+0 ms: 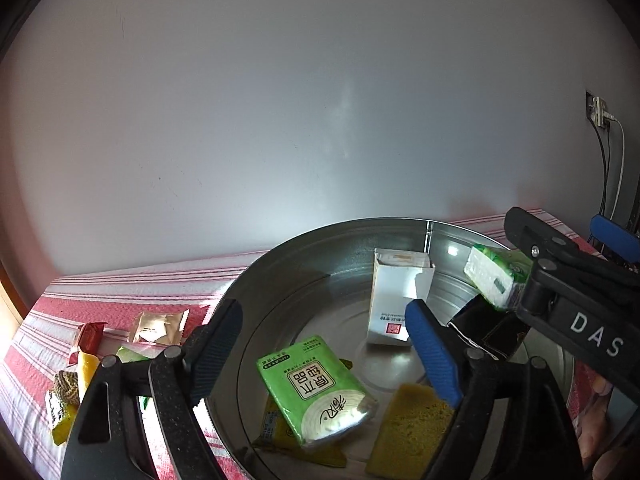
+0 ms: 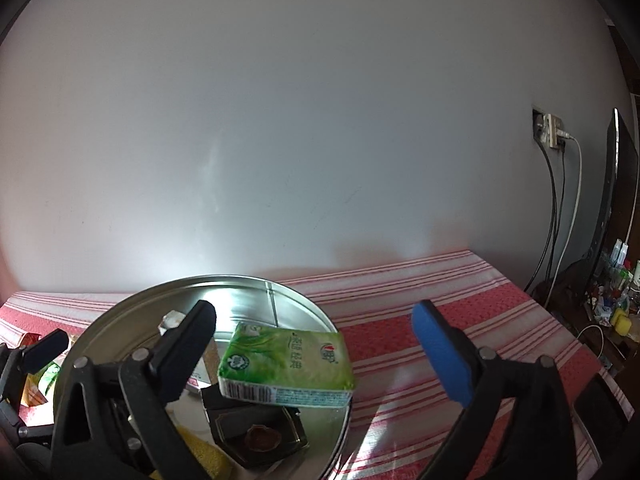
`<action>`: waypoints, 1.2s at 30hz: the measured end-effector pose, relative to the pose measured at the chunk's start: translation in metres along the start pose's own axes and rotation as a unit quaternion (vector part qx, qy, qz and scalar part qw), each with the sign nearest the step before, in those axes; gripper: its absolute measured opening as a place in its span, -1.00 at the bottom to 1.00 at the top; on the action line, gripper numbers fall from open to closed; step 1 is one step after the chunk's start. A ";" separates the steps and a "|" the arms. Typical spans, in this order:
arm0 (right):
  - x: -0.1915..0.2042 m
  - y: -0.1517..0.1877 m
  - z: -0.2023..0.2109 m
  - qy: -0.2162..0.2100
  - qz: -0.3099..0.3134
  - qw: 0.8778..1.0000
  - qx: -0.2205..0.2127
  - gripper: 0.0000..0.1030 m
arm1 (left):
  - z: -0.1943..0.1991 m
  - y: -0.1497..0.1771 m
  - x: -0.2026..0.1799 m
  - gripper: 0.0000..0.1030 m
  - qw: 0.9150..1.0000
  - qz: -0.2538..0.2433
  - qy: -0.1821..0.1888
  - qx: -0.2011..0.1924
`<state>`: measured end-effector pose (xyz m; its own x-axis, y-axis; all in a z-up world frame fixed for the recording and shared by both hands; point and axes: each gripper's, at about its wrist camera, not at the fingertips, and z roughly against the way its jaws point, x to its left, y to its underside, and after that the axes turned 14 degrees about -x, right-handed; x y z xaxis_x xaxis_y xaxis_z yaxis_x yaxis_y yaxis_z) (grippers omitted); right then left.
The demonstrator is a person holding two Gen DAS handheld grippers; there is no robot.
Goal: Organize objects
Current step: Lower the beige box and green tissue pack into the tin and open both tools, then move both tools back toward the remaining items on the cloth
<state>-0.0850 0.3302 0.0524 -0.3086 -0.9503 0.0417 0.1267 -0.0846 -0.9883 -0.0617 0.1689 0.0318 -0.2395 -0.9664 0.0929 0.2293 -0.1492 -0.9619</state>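
Both tools were inspected over a round metal basin standing on a bench covered with a red-and-white striped cloth, set against a plain pale wall.

Left tool: jaws stood wide, nothing pressed between the pads. Directly beyond the tips, a green tissue pack lay in the basin, partly over a yellow-green sachet. A yellow sponge lay just beside it, near the blue-padded finger.

Right tool: jaws stood wide. A second green tissue pack sat between the fingers, tilted, over the near rim of the basin. The blue pad was clearly apart from it; on the dark finger's side the view is poor, and contact could not be confirmed.

Further contents of the basin: an opened white carton standing against the far wall, and a black box lying below the tilted pack.

Outside the basin, on the cloth to the left: a beige sachet, a red-wrapped sweet, a yellow stick packet, and a small woven ball, all near one another.

A wall socket with cables hanging from it was noted to the right.
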 end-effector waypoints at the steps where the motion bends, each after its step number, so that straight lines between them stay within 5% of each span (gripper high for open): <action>1: 0.001 -0.002 0.002 0.004 -0.002 1.000 -0.003 0.94 | 0.001 0.000 0.001 0.66 1.000 0.002 0.002 0.000; 11: -0.025 -0.007 0.008 0.029 -0.046 0.998 -0.035 0.99 | 0.015 0.006 0.021 0.66 1.000 0.019 -0.009 -0.009; 20: -0.059 -0.015 0.036 0.148 -0.086 0.979 -0.110 1.00 | 0.036 0.001 0.056 0.66 0.996 0.017 -0.073 -0.049; 36: -0.042 -0.001 0.058 0.161 -0.100 0.978 -0.088 0.99 | 0.049 0.030 0.102 0.66 0.993 0.029 -0.108 -0.049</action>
<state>-0.0172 0.3531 0.0603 -0.5945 -0.7742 0.2173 -0.1226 -0.1799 -0.9760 -0.0333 0.0553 0.0253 -0.0190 -0.9967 0.0789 0.1413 -0.0808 -0.9867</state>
